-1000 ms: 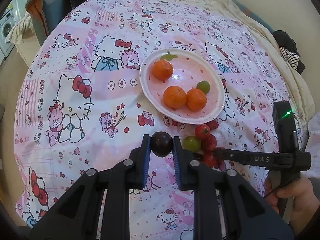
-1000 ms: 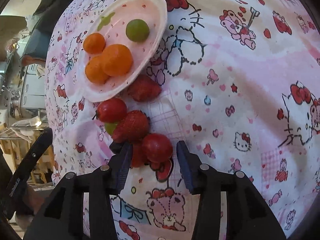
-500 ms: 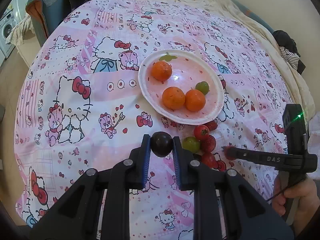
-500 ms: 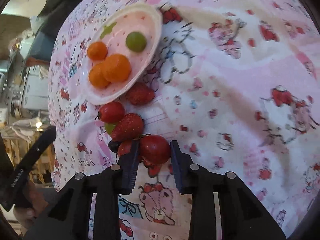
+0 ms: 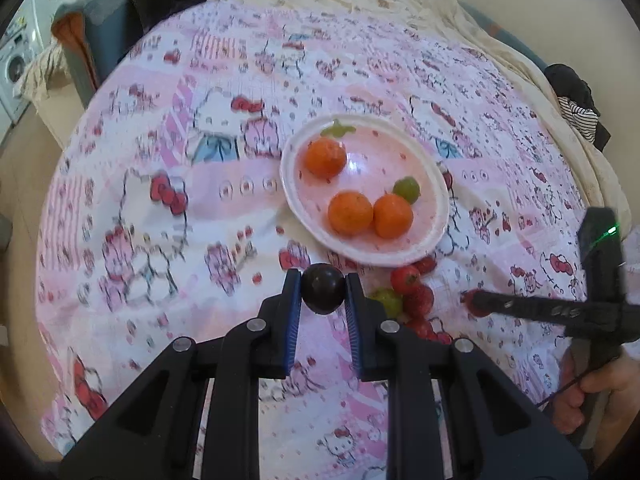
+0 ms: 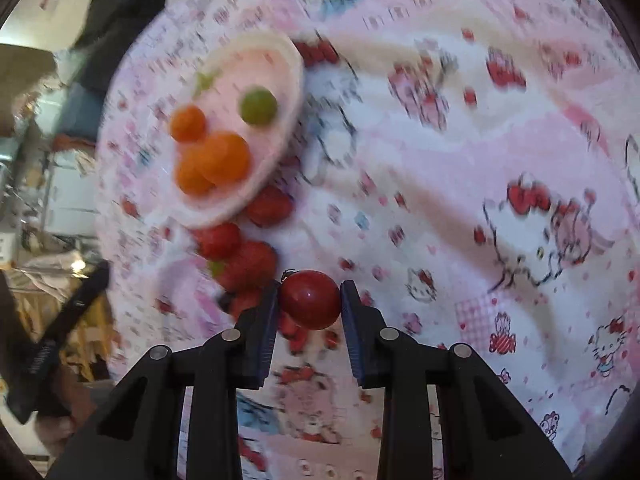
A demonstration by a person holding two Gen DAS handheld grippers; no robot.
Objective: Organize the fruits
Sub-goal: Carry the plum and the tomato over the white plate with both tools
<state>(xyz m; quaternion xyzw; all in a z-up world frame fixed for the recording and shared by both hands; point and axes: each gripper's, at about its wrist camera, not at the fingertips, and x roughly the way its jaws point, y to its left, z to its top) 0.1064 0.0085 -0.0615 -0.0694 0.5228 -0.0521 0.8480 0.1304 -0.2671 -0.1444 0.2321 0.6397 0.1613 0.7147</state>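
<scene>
My left gripper (image 5: 323, 290) is shut on a dark purple round fruit (image 5: 322, 289), held above the cloth just short of the white plate (image 5: 438, 200). On that plate lie three oranges (image 5: 350, 213) and a green grape (image 5: 406, 189). My right gripper (image 6: 309, 299) is shut on a red cherry tomato (image 6: 310, 300), lifted off the cloth. In the left wrist view the right gripper (image 5: 472, 303) comes in from the right. A cluster of strawberries (image 6: 250, 266), a tomato (image 5: 404, 279) and a green grape (image 5: 386, 301) lies below the plate (image 6: 290, 80).
A pink cartoon-print cloth (image 5: 160, 200) covers the table. A cream sheet (image 5: 500, 52) lies beyond it, dark clothing (image 5: 576, 96) at the far right. A hand (image 5: 592, 396) holds the right gripper's handle. A chair (image 5: 92, 36) and washing machine (image 5: 14, 68) stand at far left.
The right gripper closed on the red cherry tomato and lifted it off the cloth, drawing a little away from the fruit cluster. The left gripper kept still with the dark fruit.
</scene>
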